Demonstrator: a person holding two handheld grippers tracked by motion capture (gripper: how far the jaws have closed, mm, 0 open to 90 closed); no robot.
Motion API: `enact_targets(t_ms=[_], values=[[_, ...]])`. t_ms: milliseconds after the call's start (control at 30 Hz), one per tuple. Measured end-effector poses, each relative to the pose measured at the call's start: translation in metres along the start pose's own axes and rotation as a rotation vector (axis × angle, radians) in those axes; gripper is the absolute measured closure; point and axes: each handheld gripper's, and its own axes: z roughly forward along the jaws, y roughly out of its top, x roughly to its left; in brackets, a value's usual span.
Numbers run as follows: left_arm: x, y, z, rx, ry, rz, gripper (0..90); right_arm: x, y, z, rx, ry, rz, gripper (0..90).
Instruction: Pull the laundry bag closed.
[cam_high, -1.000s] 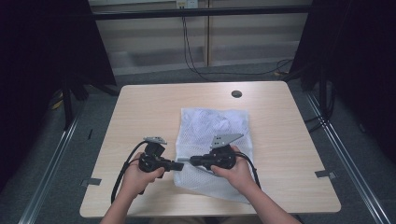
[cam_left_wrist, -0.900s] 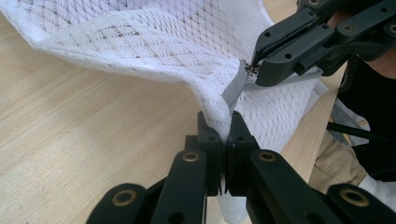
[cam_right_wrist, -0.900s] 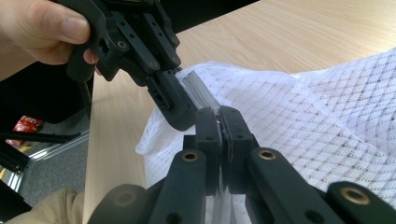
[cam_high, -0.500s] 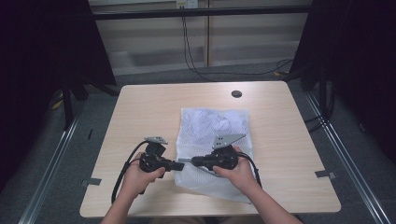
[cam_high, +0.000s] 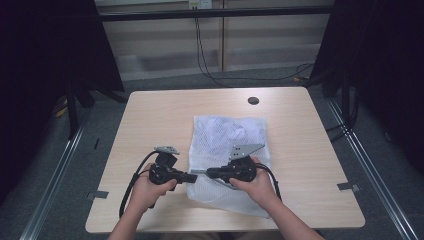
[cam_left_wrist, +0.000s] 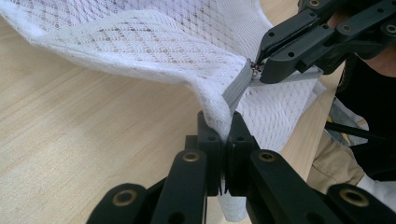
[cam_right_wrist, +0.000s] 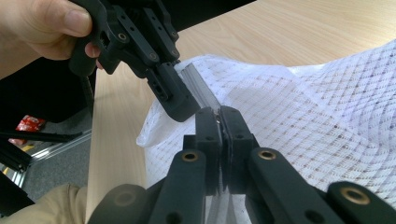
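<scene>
- High view: the mesh bag (cam_high: 227, 150) lies on the worktop (cam_high: 150, 120), a little toward 3 o'clock of centre, its near corner toward 6 o'clock under my hands.
- My left gripper (cam_high: 188, 176) has its jaws clamped on the bag's edge at the zip (cam_left_wrist: 236, 86); in the left gripper view the mesh is pinched right between them and lifted off the wood.
- My right gripper (cam_high: 207, 173) is closed on the zip pull, tip to tip with the left; in the right gripper view the grey zip tape (cam_right_wrist: 198, 86) runs straight into its jaws.
- Over the last second the two grippers have drawn slightly closer, and the bag itself has barely shifted.
- My reading: both holds are now set, one anchoring, one on the pull, so the zip is ready to be run along. Which way it must go I cannot tell.
</scene>
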Motion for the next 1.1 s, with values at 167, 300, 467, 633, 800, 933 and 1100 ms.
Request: enact_targets(t_ms=[167,300,467,633,800,933,1100], values=[[0.0023,-0.0010,-0.0024,0.001,0.011,-0.005,87.7,-0.0003,-0.0010,-0.0004,0.005,-0.002,0.001,87.0],[0.0046,-0.0029,-0.0051,-0.010,-0.007,-0.016,87.7,-0.0045,-0.0037,-0.0052,-0.004,-0.006,0.016,86.9],[0.0039,-0.0020,-0.0052,-0.004,0.001,-0.010,87.7,-0.0051,-0.0035,-0.0062,-0.004,-0.012,0.014,86.9],[0.0042,-0.0025,-0.0050,-0.001,0.000,-0.011,87.7,-0.0041,-0.0037,-0.0062,0.002,-0.007,0.010,86.9],[0.0036,-0.0027,-0.0040,0.003,-0.002,-0.007,87.7,-0.0040,-0.0049,-0.0067,0.007,-0.004,0.007,86.9],[0.0029,-0.0025,-0.0038,0.007,0.008,-0.004,87.7,-0.0043,-0.0064,-0.0073,0.005,-0.001,0.011,86.9],[0.0043,-0.0031,-0.0052,-0.001,0.003,-0.010,87.6,-0.0051,-0.0071,-0.0086,0.003,-0.002,0.008,86.9]])
